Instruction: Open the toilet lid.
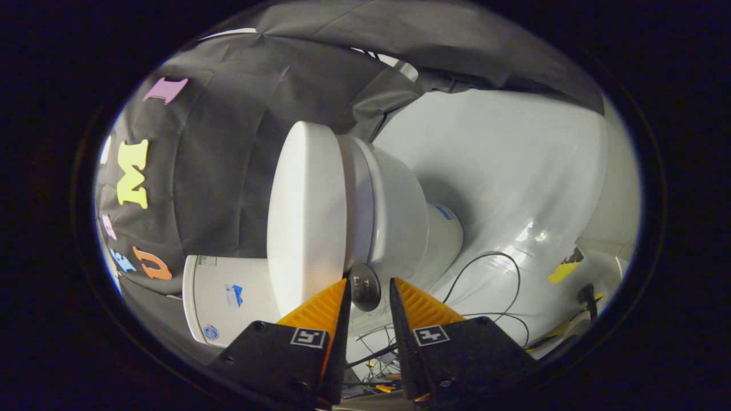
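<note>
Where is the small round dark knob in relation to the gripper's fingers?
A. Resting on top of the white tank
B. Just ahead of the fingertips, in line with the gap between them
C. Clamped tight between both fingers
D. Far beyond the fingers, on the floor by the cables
B: the knob at the edge of the toilet lid sits just ahead of the gripper, whose fingers stand apart and press on nothing.

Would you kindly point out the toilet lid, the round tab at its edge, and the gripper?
toilet lid (305, 217): gripper view, middle of its flat top face.
round tab (364, 286): gripper view, its dark disc centre.
gripper (368, 291): gripper view, midway between fingertips, fingers apart.
</note>
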Tool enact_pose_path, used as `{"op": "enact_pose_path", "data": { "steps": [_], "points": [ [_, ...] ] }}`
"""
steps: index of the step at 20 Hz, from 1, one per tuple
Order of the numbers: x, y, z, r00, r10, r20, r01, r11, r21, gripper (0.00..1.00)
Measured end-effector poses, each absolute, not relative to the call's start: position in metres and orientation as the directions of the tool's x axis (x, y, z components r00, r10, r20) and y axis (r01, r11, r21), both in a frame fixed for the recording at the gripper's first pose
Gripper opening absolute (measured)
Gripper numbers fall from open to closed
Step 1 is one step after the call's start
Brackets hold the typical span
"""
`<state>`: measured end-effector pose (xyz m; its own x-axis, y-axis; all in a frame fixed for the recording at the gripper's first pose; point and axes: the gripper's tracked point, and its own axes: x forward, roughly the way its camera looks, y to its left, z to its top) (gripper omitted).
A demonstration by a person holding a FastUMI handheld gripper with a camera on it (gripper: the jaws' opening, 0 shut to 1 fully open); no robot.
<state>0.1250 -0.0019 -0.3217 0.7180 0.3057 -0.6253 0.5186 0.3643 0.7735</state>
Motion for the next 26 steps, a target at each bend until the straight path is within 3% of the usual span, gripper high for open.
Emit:
{"op": "enact_pose_path", "data": {
  "steps": [4,8,18,23,26],
  "points": [
    [0.124,-0.001,-0.321,0.716,0.327,-0.616,0.537,0.306,0.786,0.25],
    [0.124,0.0,-0.32,0.718,0.327,-0.614,0.542,0.29,0.789,0.17],
    [0.128,0.003,-0.307,0.693,0.31,-0.651,0.529,0.395,0.751,0.11],
    [0.128,0.0,-0.296,0.728,0.344,-0.593,0.522,0.282,0.805,0.11],
    [0.127,0.002,-0.29,0.738,0.344,-0.58,0.501,0.295,0.813,0.11]
  ]
}}
